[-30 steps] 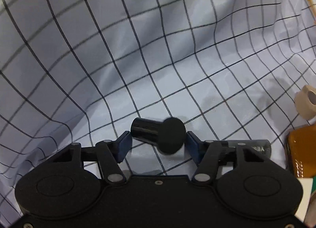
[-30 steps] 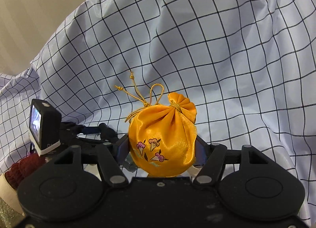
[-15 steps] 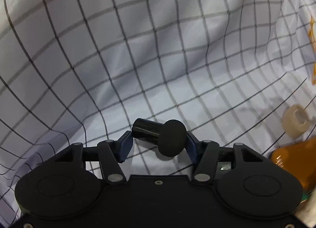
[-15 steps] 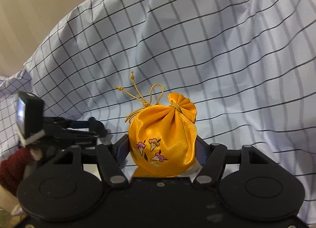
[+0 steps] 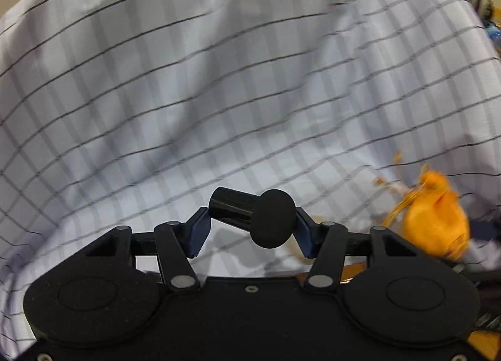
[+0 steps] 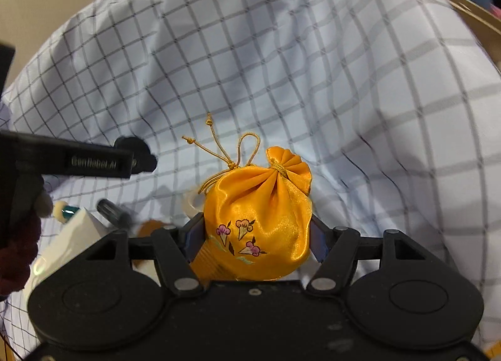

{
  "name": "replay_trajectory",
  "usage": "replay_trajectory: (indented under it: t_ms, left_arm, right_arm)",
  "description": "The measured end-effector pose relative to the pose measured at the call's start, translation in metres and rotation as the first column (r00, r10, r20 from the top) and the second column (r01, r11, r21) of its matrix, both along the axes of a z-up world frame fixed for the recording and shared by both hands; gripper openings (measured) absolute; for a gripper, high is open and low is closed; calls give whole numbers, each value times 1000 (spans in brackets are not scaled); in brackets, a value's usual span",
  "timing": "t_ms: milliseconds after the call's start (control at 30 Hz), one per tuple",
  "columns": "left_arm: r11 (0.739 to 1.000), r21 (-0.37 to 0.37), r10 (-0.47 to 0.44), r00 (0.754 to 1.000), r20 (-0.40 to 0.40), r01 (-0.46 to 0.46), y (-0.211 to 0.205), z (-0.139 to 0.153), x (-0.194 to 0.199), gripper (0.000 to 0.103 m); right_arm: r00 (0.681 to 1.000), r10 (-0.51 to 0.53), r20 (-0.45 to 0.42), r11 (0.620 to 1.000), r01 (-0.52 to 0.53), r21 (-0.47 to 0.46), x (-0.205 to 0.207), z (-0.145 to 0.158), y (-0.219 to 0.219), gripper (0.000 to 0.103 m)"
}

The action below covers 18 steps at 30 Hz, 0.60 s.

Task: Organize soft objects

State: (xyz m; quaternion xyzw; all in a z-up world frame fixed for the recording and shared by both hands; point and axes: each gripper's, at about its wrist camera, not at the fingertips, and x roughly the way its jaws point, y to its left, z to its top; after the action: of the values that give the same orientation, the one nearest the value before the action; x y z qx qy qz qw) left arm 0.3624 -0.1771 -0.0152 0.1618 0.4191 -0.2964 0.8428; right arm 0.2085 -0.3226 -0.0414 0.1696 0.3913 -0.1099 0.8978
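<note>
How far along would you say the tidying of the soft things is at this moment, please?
Nothing shows as put away yet. In hand: the right gripper is shut on the orange drawstring pouch, and the left gripper is shut on a black knobbed cylinder, both held above the checked cloth. Left: setting both down, plus the small items near the white box.

A pouch (image 6: 256, 223) sat between the fingers of the right gripper (image 6: 255, 235), above the checked cloth (image 6: 281, 63). A cylinder (image 5: 253, 217) lay crosswise between the left gripper (image 5: 250, 229) fingers. A box (image 6: 72, 235) lay left of the pouch, on the cloth.
</note>
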Motion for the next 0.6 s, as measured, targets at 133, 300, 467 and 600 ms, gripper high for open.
replay_trajectory:
  t_ms: [133, 300, 467, 600]
  left_arm:
    - [999, -4, -44, 999, -20, 44, -31, -1, -21, 54]
    - [996, -33, -80, 993, -90, 77, -50, -6, -47, 54]
    - [995, -47, -91, 984, -154, 85, -52, -12, -78, 54]
    - [995, -57, -90, 978, -190, 81, -42, -13, -104, 54]
  right_arm:
    - [999, -36, -23, 999, 36, 5, -21, -9, -10, 66]
    - [997, -73, -41, 997, 74, 20, -50, -15, -18, 66]
    - [993, -107, -59, 993, 109, 37, -75, -20, -21, 66]
    - [991, -119, -67, 991, 123, 50, -99, -21, -20, 66]
